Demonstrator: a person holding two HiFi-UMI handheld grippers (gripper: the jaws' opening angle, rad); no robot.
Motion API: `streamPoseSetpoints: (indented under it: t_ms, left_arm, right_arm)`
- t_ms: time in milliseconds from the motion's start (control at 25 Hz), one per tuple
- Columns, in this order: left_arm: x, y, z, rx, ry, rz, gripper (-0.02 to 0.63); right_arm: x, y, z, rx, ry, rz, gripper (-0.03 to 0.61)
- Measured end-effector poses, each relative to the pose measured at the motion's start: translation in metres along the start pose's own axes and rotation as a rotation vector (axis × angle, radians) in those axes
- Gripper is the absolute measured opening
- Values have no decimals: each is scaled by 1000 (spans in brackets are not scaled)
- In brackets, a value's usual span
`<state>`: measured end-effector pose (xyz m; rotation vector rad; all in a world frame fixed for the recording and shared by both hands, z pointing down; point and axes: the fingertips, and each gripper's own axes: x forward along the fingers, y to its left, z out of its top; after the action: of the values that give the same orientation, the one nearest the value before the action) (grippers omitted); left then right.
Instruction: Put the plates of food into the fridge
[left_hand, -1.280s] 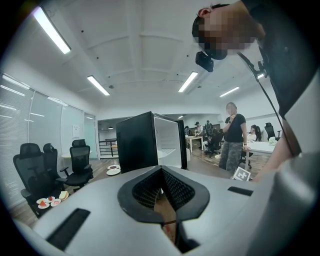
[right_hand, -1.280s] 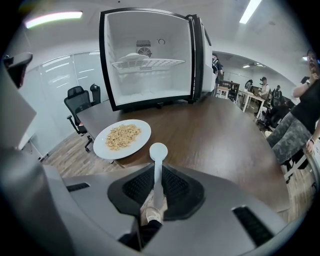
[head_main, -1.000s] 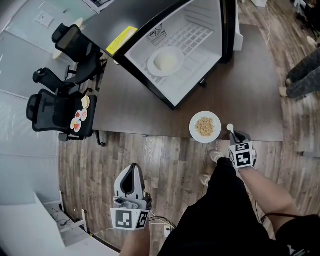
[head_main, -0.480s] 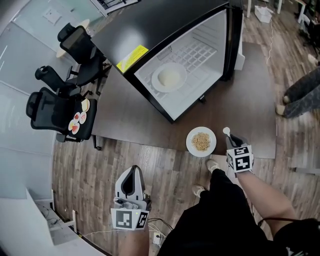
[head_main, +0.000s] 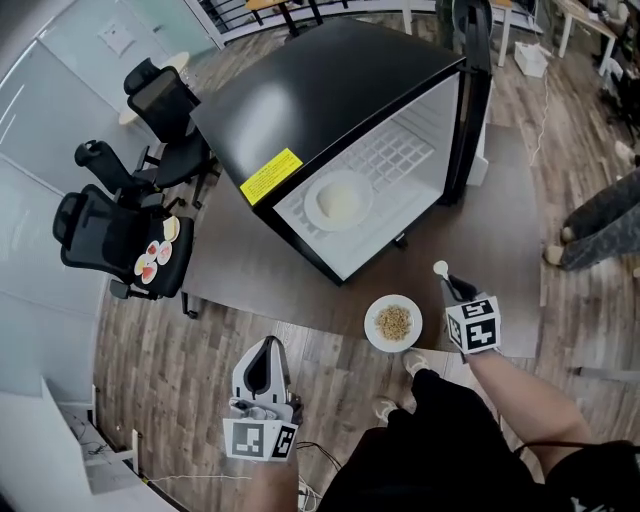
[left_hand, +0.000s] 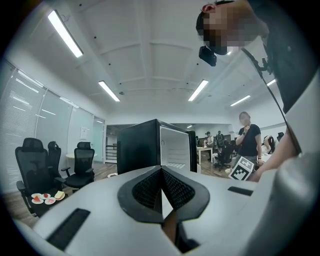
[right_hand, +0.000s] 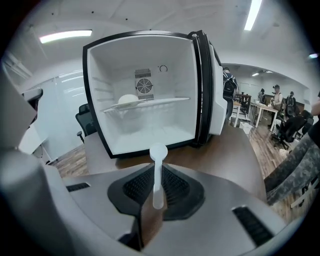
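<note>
My right hand-held gripper (right_hand: 156, 192) is pinching the handle of a white spoon (right_hand: 158, 172). The bowl sticks out past the pads and the handle runs along the jaw line, so it stays put while I carry it. I hold it tilted down over the near edge of the worktop (head_main: 500, 230), just beside the plate of brown crumbly food (head_main: 393, 322). That plate sits close to the edge in front of me and is not yet in the fridge.

The fridge (head_main: 330, 110) stands on the same worktop with its door swung wide, so the white interior faces me and nothing blocks the way in. One plate (head_main: 338, 200) already rests on the wire shelf. It carries a pale mound, rice perhaps, though I cannot tell at this distance. It sits toward the left, leaving shelf space beside it, which I judge is room for the next plate.

My left hand-held gripper (left_hand: 161, 192) has its jaws pressed together with nothing between them. I hold it level and off to the side, well apart from the worktop, so it is out of the right one's way.

More small plates (head_main: 155, 250) wait on an office chair (head_main: 100, 225) to the left.
</note>
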<state>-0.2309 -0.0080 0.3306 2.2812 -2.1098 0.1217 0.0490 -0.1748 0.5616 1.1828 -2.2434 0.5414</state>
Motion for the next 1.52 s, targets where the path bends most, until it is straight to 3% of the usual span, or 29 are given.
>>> streamPoseSetpoints:
  t_ms: [880, 1520]
  left_arm:
    - [76, 15, 39, 36, -43, 75, 3]
    - [90, 46, 35, 39, 13, 165, 3]
  right_arm:
    - [59, -25, 176, -118, -162, 91, 49]
    - [125, -17, 237, -174, -179, 139, 48]
